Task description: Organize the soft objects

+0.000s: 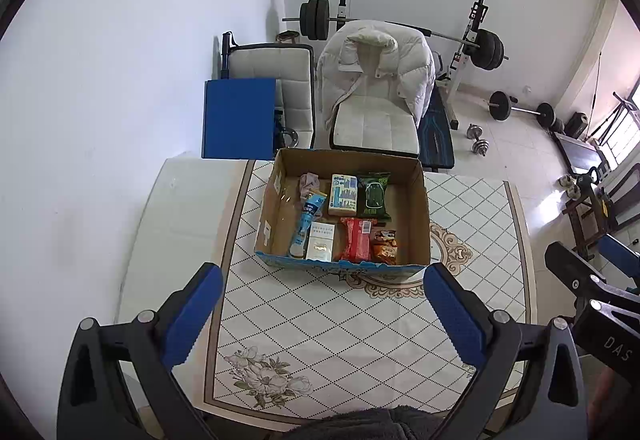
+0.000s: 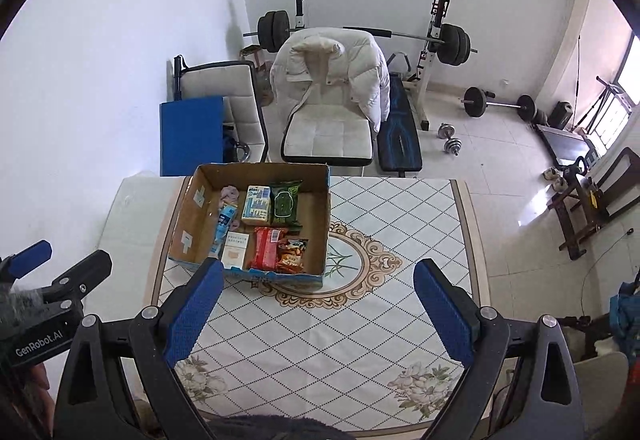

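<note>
Seven light, squashy packets sit in the cardboard box (image 1: 344, 208) on the desk (image 1: 320, 320) below the left gripper (image 1: 320, 304), whose fingers gape empty, while the right-wrist view shows the right gripper (image 2: 318, 300) equally spread (pinch the green pouch (image 2: 285, 205) mid-body, I'd judge).

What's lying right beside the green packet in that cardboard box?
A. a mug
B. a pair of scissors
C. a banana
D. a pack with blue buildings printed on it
D: in the cardboard box, the pack with blue buildings lies right next to the green packet, along the far side.
</note>
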### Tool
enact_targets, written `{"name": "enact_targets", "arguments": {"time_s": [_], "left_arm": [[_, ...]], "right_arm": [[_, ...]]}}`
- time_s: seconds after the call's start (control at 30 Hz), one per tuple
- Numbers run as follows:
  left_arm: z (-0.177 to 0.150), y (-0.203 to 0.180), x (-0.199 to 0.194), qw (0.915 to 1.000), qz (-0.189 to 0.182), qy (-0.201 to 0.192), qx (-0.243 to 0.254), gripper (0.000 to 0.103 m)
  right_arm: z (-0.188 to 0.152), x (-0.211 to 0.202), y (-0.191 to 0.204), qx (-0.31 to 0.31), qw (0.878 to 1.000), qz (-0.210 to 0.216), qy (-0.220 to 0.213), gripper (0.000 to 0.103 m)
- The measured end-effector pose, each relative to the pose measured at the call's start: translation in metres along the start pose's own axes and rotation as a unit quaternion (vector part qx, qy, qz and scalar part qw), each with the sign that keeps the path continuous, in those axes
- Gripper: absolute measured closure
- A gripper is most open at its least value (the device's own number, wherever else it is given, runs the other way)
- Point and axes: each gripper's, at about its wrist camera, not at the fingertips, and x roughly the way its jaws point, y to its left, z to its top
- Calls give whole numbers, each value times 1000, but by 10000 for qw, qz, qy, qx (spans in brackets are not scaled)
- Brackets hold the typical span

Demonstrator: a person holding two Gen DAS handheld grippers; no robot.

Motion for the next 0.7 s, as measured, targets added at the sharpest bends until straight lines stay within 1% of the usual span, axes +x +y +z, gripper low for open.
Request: {"name": "enact_targets", "arguments": {"time_s": [0.3,0.7], "left_arm": [[2,0,7,10000,-39,75,49,0],[4,-5,11,9998,-86,82,177,0]], "right_arm": [[-3,9,-2,101,9999,-59,75,6],[-2,10,-12,253,9996,-131,87,6]]}}
